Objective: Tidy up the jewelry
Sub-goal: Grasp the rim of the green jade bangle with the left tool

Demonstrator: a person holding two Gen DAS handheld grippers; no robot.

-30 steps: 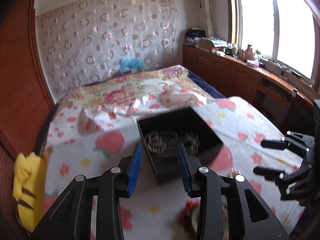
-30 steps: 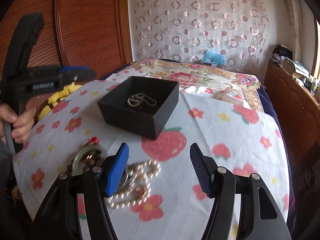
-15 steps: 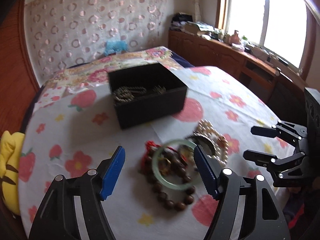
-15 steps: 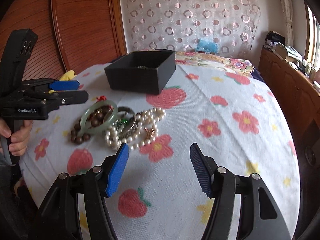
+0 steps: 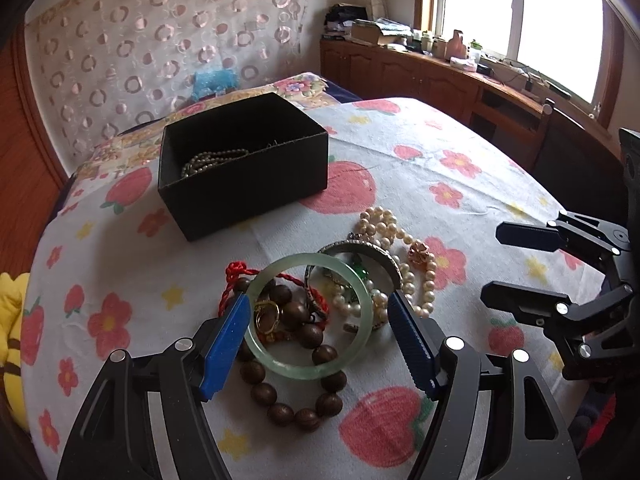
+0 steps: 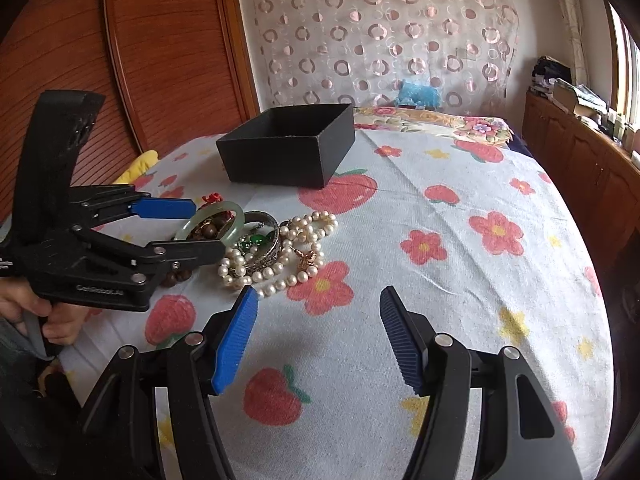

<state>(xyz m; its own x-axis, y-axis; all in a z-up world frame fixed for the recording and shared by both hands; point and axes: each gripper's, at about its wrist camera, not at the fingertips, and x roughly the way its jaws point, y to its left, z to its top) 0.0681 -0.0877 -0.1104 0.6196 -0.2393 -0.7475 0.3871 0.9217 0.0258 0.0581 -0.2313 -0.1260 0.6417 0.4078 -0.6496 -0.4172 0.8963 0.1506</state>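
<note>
Left claw (image 5: 318, 316) spread wide, straddling the jade bangle (image 5: 308, 316) atop the jewelry heap (image 6: 264, 248) near the worktop's (image 6: 440, 208) near-left edge. Right claw (image 6: 316, 320) equally wide, holding nothing, over bare cloth beside the heap. Black box (image 5: 244, 160) behind, toward the far edge.

Cloth cover (image 5: 420, 168): woven cotton look, matt, slightly creased, printed strawberries and flowers.
Box (image 5: 248, 196): black card, matt, faintly fuzzy.
Bangle (image 5: 308, 316): pale green, jade-like, glossy, smooth, translucent.
Bead bracelet (image 5: 288, 396): dark brown wood, polished sheen.
Pearl strands (image 5: 384, 224): cream, lustrous.
Metal bangle (image 5: 372, 252): silvery, textured rim.
Cord (image 5: 236, 276): red, twisted thread.
Left gripper (image 5: 320, 324): black matt plastic, blue ribbed pads (image 5: 228, 340), shiny metal screws.
Right gripper (image 6: 316, 324): same finish.
Wall panel (image 6: 160, 40): reddish wood, varnished, ribbed.
Curtain (image 6: 380, 20): sheer cloth, satin circles.
</note>
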